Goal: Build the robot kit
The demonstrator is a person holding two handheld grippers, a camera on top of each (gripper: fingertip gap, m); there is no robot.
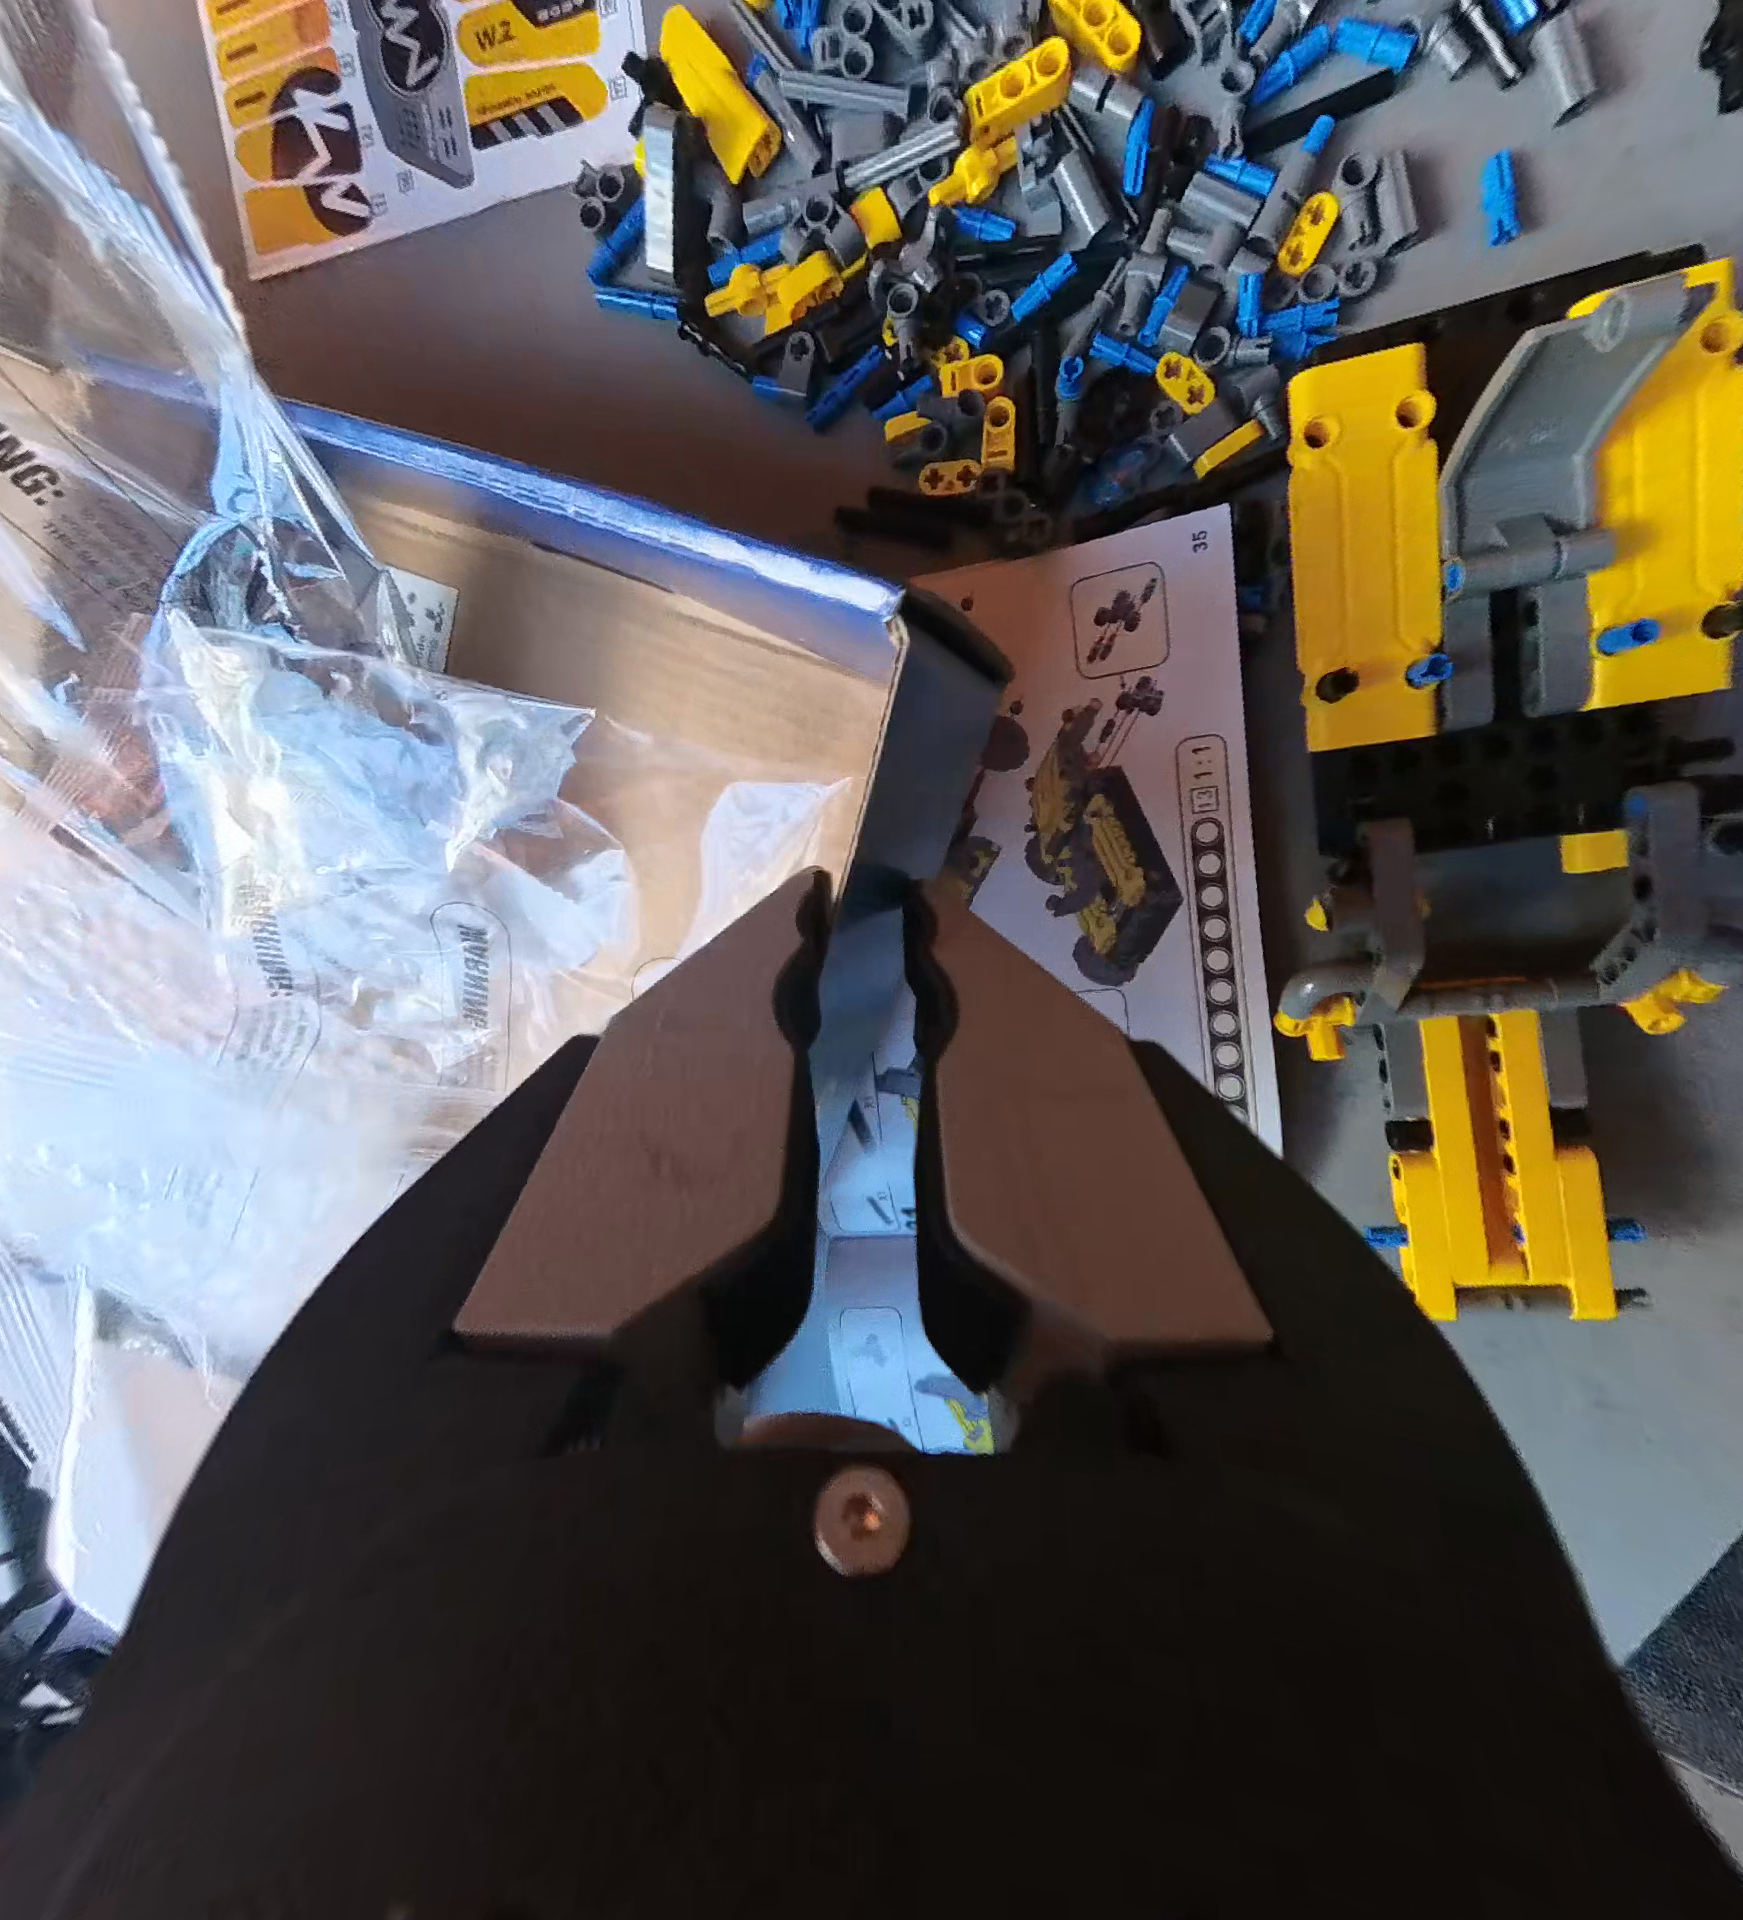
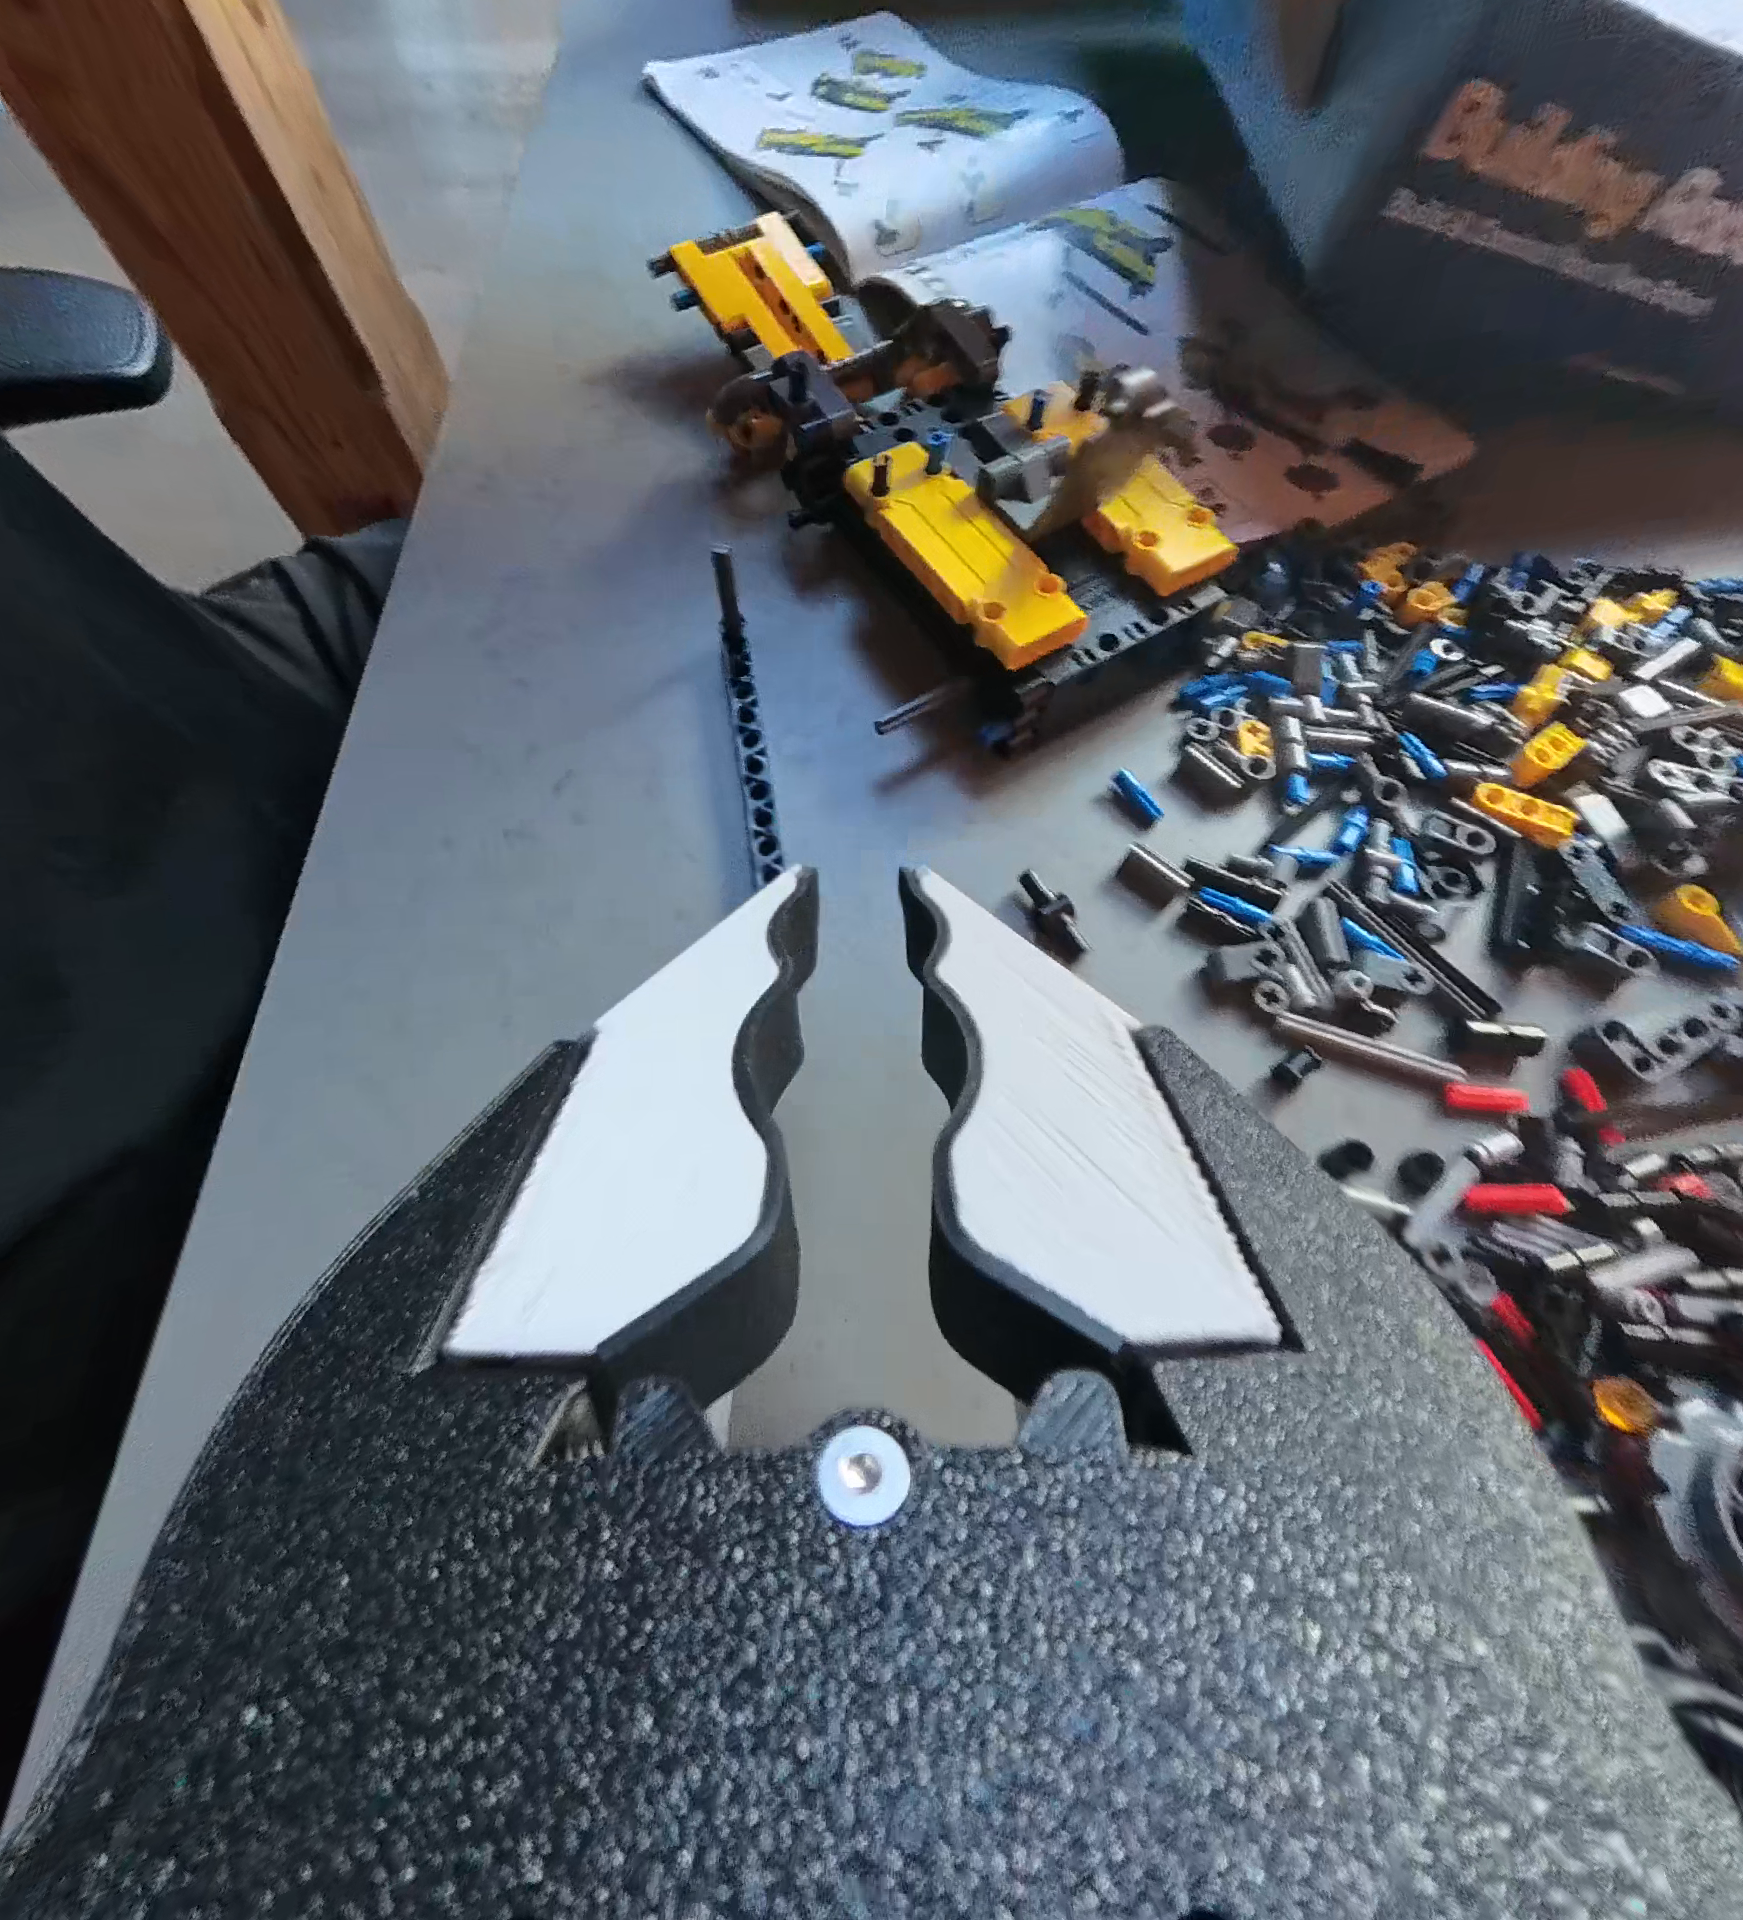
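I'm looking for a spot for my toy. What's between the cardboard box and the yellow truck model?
The open instruction booklet lies between the cardboard box and the yellow truck model, seen in the left wrist view.

printed writing shows on four things: a yellow-and-black sticker sheet [image 1: 410,114] on the desk, clear plastic bags [image 1: 275,831] bearing black printed notices, an open instruction booklet [image 1: 1158,831] with a page number and a scale bar, and a dark box [image 2: 1573,229] with blurred orange lettering.
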